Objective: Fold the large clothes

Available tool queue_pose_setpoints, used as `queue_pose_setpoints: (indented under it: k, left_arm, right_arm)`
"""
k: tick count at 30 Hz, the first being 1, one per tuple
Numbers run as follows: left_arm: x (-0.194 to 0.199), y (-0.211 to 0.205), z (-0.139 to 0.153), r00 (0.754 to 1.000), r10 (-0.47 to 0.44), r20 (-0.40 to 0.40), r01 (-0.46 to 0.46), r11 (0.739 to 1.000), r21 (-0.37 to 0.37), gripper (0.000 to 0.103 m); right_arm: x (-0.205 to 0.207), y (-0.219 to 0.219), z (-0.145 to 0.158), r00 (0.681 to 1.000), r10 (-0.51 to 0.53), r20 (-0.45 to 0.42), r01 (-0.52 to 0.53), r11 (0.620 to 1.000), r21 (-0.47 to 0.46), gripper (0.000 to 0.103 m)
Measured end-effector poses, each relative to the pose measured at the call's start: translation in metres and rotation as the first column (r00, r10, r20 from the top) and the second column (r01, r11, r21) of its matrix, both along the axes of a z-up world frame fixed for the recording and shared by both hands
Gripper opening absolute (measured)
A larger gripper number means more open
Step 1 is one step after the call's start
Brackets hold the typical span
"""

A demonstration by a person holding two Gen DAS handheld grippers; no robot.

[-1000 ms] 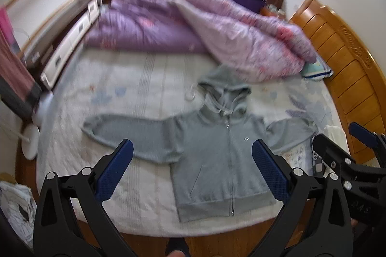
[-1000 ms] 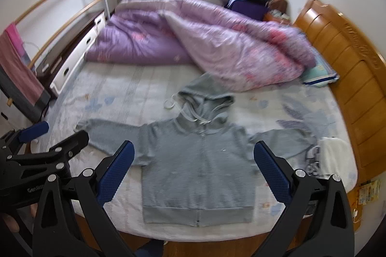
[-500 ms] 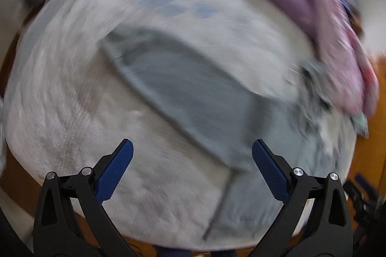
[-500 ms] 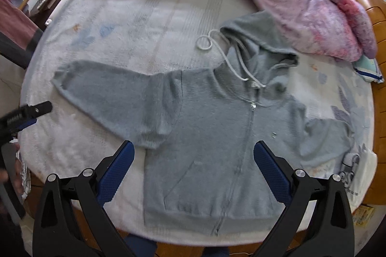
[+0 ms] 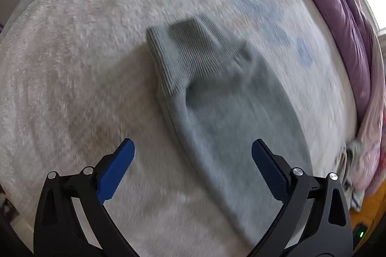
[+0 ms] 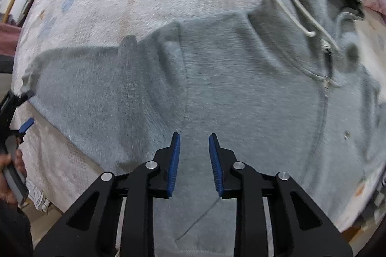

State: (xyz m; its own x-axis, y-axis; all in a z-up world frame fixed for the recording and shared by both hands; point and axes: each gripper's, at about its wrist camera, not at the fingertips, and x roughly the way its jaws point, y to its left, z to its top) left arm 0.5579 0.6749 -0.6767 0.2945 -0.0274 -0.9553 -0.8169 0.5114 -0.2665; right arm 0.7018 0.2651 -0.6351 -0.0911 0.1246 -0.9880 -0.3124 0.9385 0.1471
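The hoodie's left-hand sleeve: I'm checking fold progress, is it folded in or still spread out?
Spread. In the right wrist view the sleeve lies flat, stretched away from the hoodie body.

**Black frames, blue pads, bare skin**

Our left claw [image 5: 193,155] is built of matte black angular arms with triangular cut-outs. Each of its 2 fingers carries a long blue ribbed pad [image 5: 115,172], and 2 round silver screws sit on each arm near the pad base. Our right claw [image 6: 194,155] is the same build: black struts, 2 blue ribbed pads [image 6: 173,165], and 4 silver screw heads across its linkages. At the right view's left edge, our left hand [image 6: 10,175] shows bare skin, fingers curled round a grey handle under black frame parts with 1 blue pad tip.
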Motion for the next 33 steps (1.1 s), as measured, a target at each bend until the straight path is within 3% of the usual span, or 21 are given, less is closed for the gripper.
queue_pose_setpoints:
  k: [2, 5, 10, 13, 15, 16, 17, 18, 23, 27, 28, 33]
  left_arm:
    - [0.003, 0.0, -0.004, 0.999, 0.001, 0.036, -0.001, 1.0, 0.004, 0.098]
    - [0.015, 0.009, -0.014, 1.0, 0.008, 0.017, -0.009, 1.0, 0.024, 0.098]
    - [0.025, 0.027, -0.029, 0.998, 0.069, 0.007, -0.069, 0.998, -0.007, 0.097]
    - [0.035, 0.023, -0.03, 0.999, 0.009, -0.039, -0.008, 0.999, 0.039, 0.092]
    - [0.036, 0.018, -0.026, 0.996, -0.007, -0.084, 0.014, 0.997, 0.082, 0.07]
    - [0.031, 0.018, -0.022, 0.996, 0.004, -0.085, 0.004, 0.995, 0.096, 0.051]
    - [0.026, 0.02, -0.019, 0.998, 0.015, -0.056, -0.01, 0.996, 0.085, 0.023]
    - [0.022, 0.022, -0.016, 1.0, 0.003, -0.022, -0.002, 0.998, 0.066, 0.011]
    - [0.013, 0.015, 0.01, 0.996, -0.044, 0.072, 0.039, 0.996, 0.08, 0.006]
    - [0.01, 0.008, 0.027, 0.988, -0.011, 0.152, 0.002, 0.998, 0.061, 0.005]
    - [0.007, 0.007, 0.028, 0.983, 0.012, 0.186, -0.017, 1.0, 0.026, 0.005]
    - [0.004, 0.006, 0.019, 0.991, 0.038, 0.126, -0.043, 0.998, 0.035, 0.006]
  right_arm:
    - [0.0, 0.0, -0.004, 1.0, 0.009, -0.003, -0.008, 0.999, 0.04, 0.019]
    - [0.0, -0.001, -0.005, 1.0, 0.03, 0.007, -0.031, 0.996, 0.089, 0.017]
    - [0.004, -0.009, -0.015, 1.0, 0.002, 0.0, -0.002, 0.992, 0.123, 0.014]
    - [0.006, -0.015, -0.022, 1.0, -0.016, -0.012, 0.018, 0.989, 0.144, 0.006]
    - [0.009, -0.018, -0.025, 0.999, -0.027, -0.023, 0.03, 0.986, 0.166, 0.003]
    - [0.007, -0.017, -0.026, 0.999, -0.029, -0.022, 0.033, 0.984, 0.176, 0.003]
    - [0.008, -0.018, -0.025, 0.999, -0.029, -0.026, 0.034, 0.981, 0.189, 0.003]
    - [0.008, -0.019, -0.023, 0.999, -0.034, -0.029, 0.039, 0.976, 0.212, 0.003]
    - [0.004, -0.012, -0.043, 0.997, -0.013, -0.075, 0.027, 0.98, 0.199, 0.002]
    - [0.005, -0.022, -0.06, 0.992, -0.058, -0.111, 0.081, 0.972, 0.22, 0.0]
    - [0.007, -0.025, -0.06, 0.991, -0.061, -0.119, 0.087, 0.969, 0.23, 0.0]
    - [0.011, -0.036, -0.057, 0.99, -0.037, -0.133, 0.072, 0.962, 0.265, 0.0]
